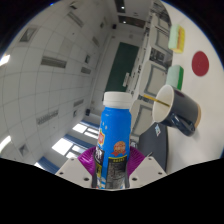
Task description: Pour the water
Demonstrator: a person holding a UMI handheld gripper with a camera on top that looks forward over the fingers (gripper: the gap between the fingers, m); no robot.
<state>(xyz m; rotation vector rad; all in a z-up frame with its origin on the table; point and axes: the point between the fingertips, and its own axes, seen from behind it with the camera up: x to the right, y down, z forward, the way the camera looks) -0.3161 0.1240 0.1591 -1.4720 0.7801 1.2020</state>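
Holding item one, a blue bottle [114, 140] with a white cap, upright between my fingers: my gripper [112, 172] is closed on its lower body, both purple pads [92, 160] pressed to its sides.

Gripper view, entries:
- Bottle: long axis standing straight up from the fingers, cap uppermost and seemingly on. Label blue with orange print near the base.
- Cup [178, 105]: dark, yellow rim, beyond the fingers and off to the right, near the bottle's shoulder height, its mouth tipped toward the bottle. What carries it I cannot tell.
- White ledge [150, 140]: just past the fingers, below the cup.
- Wall [60, 70]: pale panels, far beyond, seen tilted; a green board [124, 65] on it.

Relation governing the pour: cup lies right of and beyond the bottle, so I judge the bottle must travel right and tip toward that mouth.

Pose: gripper angled upward, fingers level, bottle centred.
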